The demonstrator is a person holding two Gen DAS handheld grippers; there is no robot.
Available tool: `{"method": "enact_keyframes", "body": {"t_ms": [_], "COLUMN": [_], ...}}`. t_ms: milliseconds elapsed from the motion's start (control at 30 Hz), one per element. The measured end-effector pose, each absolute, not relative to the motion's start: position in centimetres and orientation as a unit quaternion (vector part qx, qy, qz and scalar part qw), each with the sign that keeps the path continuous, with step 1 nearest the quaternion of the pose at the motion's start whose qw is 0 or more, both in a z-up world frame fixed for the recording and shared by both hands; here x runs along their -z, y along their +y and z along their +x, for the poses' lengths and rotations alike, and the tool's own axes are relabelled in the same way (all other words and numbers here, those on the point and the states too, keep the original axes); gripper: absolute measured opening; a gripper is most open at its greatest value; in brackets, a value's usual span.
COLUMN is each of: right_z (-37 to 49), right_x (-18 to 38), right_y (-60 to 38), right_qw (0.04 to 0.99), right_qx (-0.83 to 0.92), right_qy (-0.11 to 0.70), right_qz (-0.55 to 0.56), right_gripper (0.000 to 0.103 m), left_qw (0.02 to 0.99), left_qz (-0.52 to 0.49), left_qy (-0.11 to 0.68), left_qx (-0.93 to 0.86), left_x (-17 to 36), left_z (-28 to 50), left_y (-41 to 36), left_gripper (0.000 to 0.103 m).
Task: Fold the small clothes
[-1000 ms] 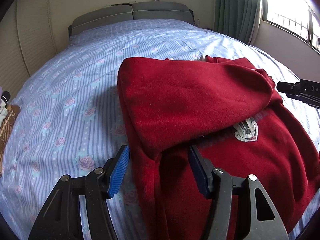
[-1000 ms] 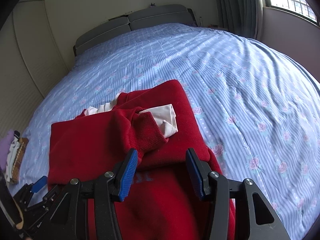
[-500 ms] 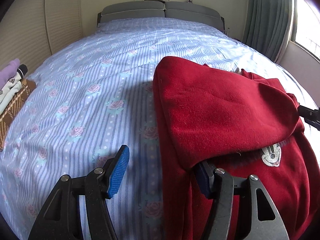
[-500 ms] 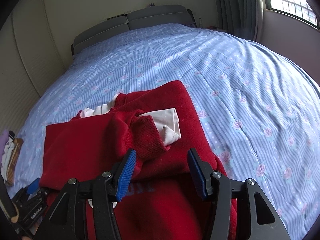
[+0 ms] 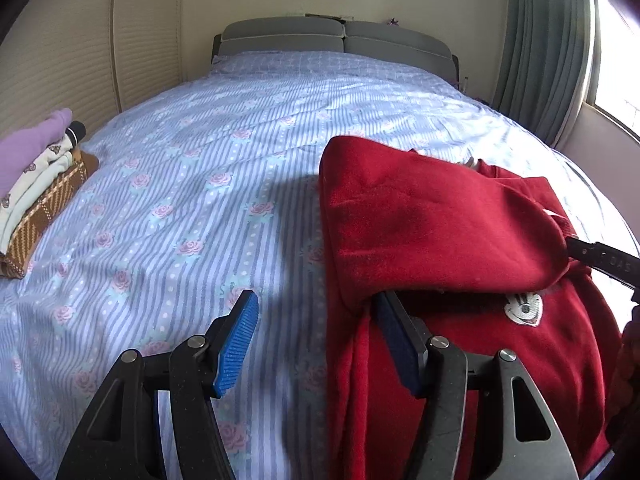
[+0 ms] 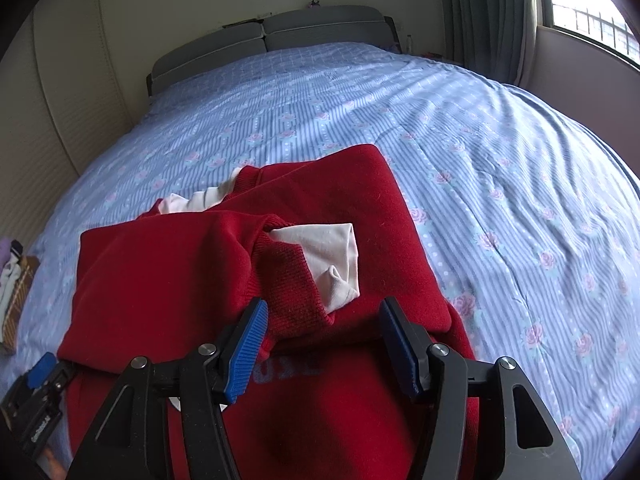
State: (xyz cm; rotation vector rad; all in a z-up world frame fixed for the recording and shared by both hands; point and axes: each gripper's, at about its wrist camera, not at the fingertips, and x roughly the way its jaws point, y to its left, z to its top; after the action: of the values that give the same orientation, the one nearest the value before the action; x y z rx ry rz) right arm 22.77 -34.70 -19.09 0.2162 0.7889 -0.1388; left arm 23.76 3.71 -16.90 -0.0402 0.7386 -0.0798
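A red sweatshirt [image 5: 440, 224] lies partly folded on the bed, its top part laid over the lower part with a white cartoon patch [image 5: 524, 308]. In the right wrist view the sweatshirt [image 6: 168, 264] shows a ribbed cuff [image 6: 292, 280] and a white inner sleeve [image 6: 332, 256] folded across it. My left gripper [image 5: 316, 340] is open at the garment's left edge, its right finger tucked under the fold. My right gripper [image 6: 324, 348] is open, its fingers either side of the cuff.
The bed [image 5: 200, 184] has a blue striped sheet with roses. A stack of folded clothes [image 5: 36, 184] sits at its left edge. A grey headboard [image 5: 336, 40] is at the far end, curtains and a window [image 6: 580, 8] on the right.
My left gripper has shifted left, so the sweatshirt now sits further right in its view and the clothes stack has come into sight. My right gripper has eased back slightly.
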Motion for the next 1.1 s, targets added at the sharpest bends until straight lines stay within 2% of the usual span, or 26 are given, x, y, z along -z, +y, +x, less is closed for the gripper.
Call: {"method": "enact_keyframes", "body": {"t_ms": [167,267,433,633,967,1100], "right_z": [22.3,21.9,21.8,23.4,22.5,22.3], "right_x": [19.6,19.7,18.7,19.3,20.5,19.4], "right_y": [-35.6,-36.8,-37.8,-38.1,-37.7,-37.9], "right_qw": [0.910,0.906,0.914,0.910,0.904,0.909], "right_qx": [0.099,0.097,0.102,0.101,0.115,0.102], "right_qy": [0.393,0.391,0.369,0.382,0.402,0.388], "right_qz": [0.091,0.126,0.134,0.124,0.093,0.111], "right_gripper": [0.060,0.061,0.061,0.060,0.060,0.052], "left_qw": [0.944,0.944,0.935,0.925,0.923,0.927], "left_qz": [-0.004,0.005,0.008,0.015,0.007,-0.002], "left_qy": [0.324,0.318,0.337,0.369,0.375,0.363], "left_qx": [0.065,0.089,0.109,0.093,0.090,0.091], "left_x": [14.2,13.6,14.3,16.7,17.6,16.5], "left_z": [24.1,26.2,29.7,31.5,30.9,30.6], "left_y": [2.2,0.5,-1.4,-1.8,-0.9,-0.5], "left_gripper": [0.062,0.062,0.062,0.063,0.064,0.063]}}
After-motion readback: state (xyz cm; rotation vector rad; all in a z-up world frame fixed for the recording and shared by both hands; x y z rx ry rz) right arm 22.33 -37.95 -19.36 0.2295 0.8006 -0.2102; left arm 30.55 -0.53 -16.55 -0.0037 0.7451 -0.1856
